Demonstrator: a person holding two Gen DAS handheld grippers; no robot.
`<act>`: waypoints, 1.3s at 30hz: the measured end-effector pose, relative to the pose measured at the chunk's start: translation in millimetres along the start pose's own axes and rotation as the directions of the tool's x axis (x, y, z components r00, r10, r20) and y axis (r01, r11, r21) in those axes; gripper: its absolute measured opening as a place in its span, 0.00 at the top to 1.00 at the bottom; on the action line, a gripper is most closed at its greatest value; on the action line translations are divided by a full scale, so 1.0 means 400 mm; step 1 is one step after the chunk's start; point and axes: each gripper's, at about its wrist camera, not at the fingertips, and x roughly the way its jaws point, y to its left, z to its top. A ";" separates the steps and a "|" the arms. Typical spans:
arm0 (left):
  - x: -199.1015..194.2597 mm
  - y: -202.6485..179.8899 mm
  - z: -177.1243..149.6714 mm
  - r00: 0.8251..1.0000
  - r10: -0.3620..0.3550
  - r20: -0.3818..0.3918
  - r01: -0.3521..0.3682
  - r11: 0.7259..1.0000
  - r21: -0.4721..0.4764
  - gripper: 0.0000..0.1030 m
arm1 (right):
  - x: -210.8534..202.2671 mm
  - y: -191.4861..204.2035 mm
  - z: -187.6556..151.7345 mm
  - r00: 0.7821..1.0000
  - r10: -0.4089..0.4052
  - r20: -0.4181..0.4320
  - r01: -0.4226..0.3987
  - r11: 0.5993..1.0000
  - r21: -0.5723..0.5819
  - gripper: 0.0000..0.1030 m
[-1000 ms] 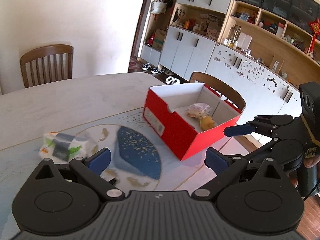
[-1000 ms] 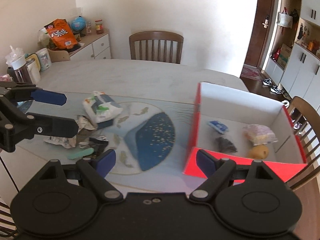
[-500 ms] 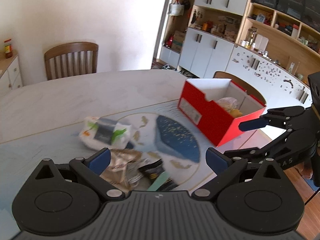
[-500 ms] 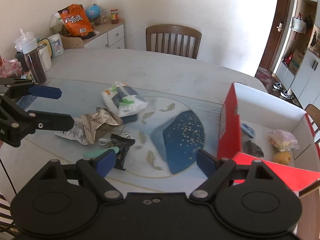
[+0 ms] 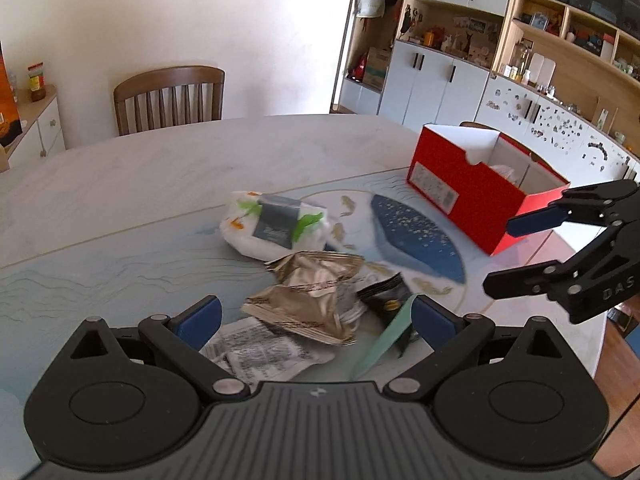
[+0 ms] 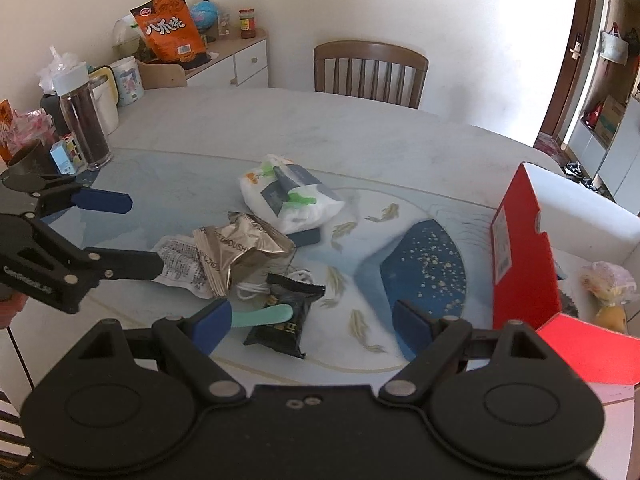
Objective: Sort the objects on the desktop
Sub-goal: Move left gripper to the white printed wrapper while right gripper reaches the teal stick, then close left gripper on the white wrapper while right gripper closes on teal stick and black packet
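Wrappers [image 5: 310, 292] (two silver, one black [image 6: 286, 308]) beside tissue pack [image 5: 276, 226].

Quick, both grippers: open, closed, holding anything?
Left gripper: open, holding nothing, above the crumpled gold foil wrapper.
Right gripper: open, holding nothing.

White tissue pack [image 6: 290, 200] lying flat on surface, beside crumpled gold wrapper [image 6: 240, 252] atop printed white packet [image 6: 178, 266]. Black sachet [image 6: 286, 314] under mint-green strip [image 6: 262, 315]. Red open box [image 6: 524, 256] at right, holding snacks.
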 end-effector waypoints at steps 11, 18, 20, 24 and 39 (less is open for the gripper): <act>0.053 0.043 -0.045 0.999 -0.024 -0.022 0.028 0.986 0.165 0.01 | 0.029 0.077 -0.019 1.000 -0.013 -0.026 0.012 1.000 -0.006 0.16; 0.086 0.077 -0.076 0.997 -0.058 -0.049 0.066 0.981 0.185 0.01 | 0.052 0.111 -0.028 0.999 -0.010 -0.051 0.010 1.000 -0.009 0.16; 0.100 0.086 -0.086 0.997 -0.048 -0.058 0.059 0.979 0.195 0.01 | 0.061 0.115 -0.030 0.999 -0.017 -0.052 0.016 1.000 -0.003 0.16; 0.124 0.103 -0.099 0.996 -0.039 -0.075 0.054 0.978 0.203 0.01 | 0.095 0.116 -0.033 0.998 -0.035 -0.057 0.036 0.999 0.004 0.17; 0.177 0.113 -0.114 0.996 -0.035 -0.077 0.051 0.972 0.228 0.01 | 0.183 0.109 -0.027 0.996 -0.055 -0.075 0.056 0.998 0.019 0.33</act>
